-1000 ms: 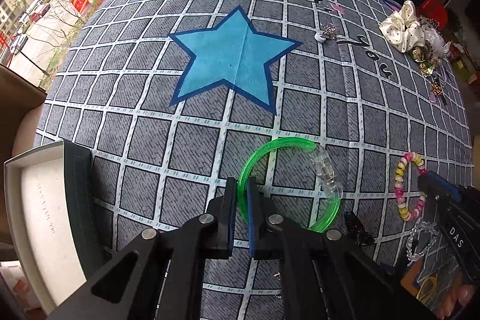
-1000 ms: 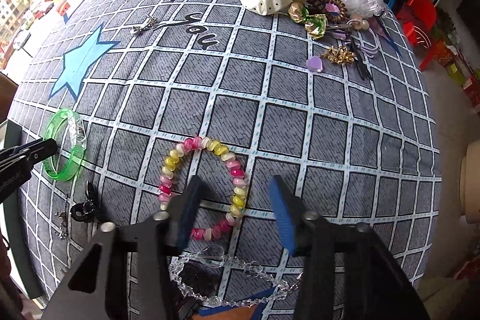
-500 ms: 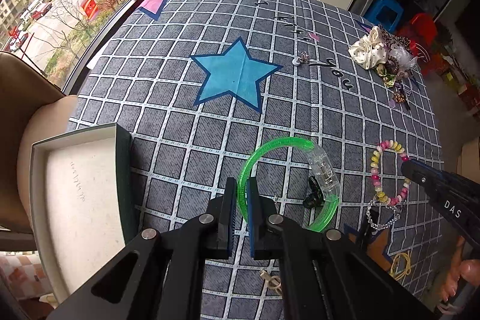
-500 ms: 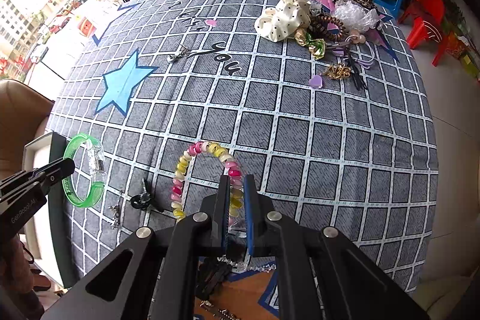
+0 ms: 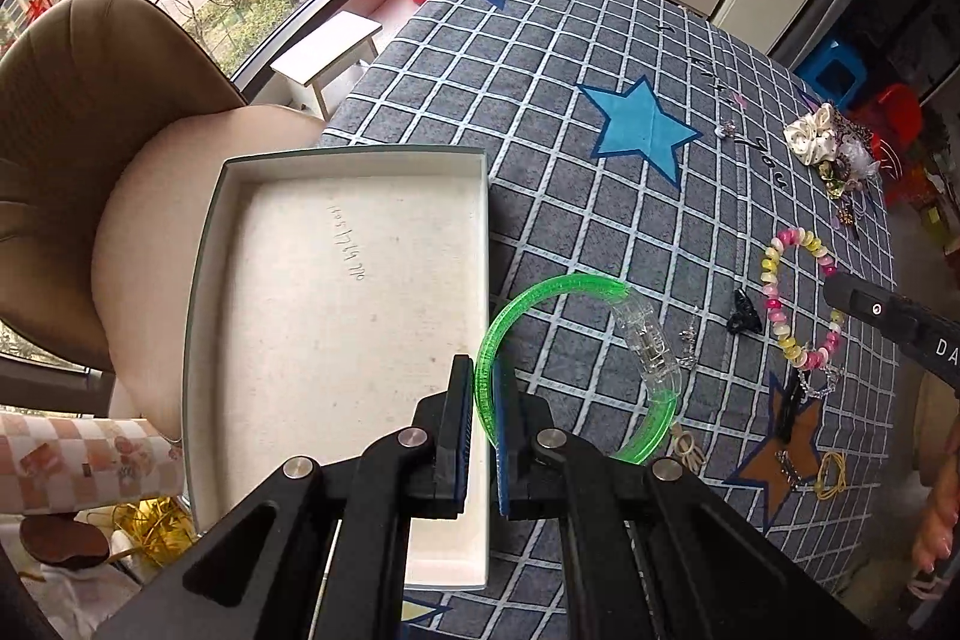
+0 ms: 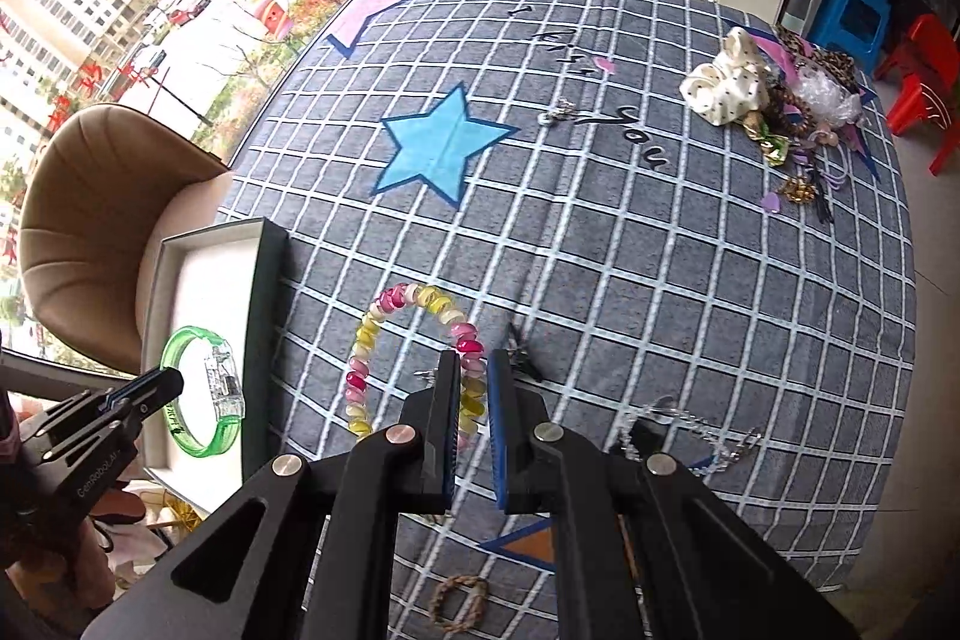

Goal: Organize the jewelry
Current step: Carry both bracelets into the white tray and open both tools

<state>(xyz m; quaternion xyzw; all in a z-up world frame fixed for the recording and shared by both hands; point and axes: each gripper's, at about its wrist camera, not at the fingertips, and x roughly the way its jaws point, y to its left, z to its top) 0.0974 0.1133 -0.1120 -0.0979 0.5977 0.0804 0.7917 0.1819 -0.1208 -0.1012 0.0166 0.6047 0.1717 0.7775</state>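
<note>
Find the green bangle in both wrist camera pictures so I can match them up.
Left wrist view: green bangle at lower centre, pinched in the left tool, beside the white box.
Right wrist view: green bangle at far left, over the white box.
Shared landmark: the blue star on the cloth.

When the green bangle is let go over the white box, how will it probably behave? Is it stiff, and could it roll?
The green bangle probably stays stiff: it keeps its open ring shape while the left gripper pinches only one thin edge. It looks like light, smooth plastic, so it may slip or swing. Dropped on edge into the white box, it could roll briefly before the walls stop it.
</note>
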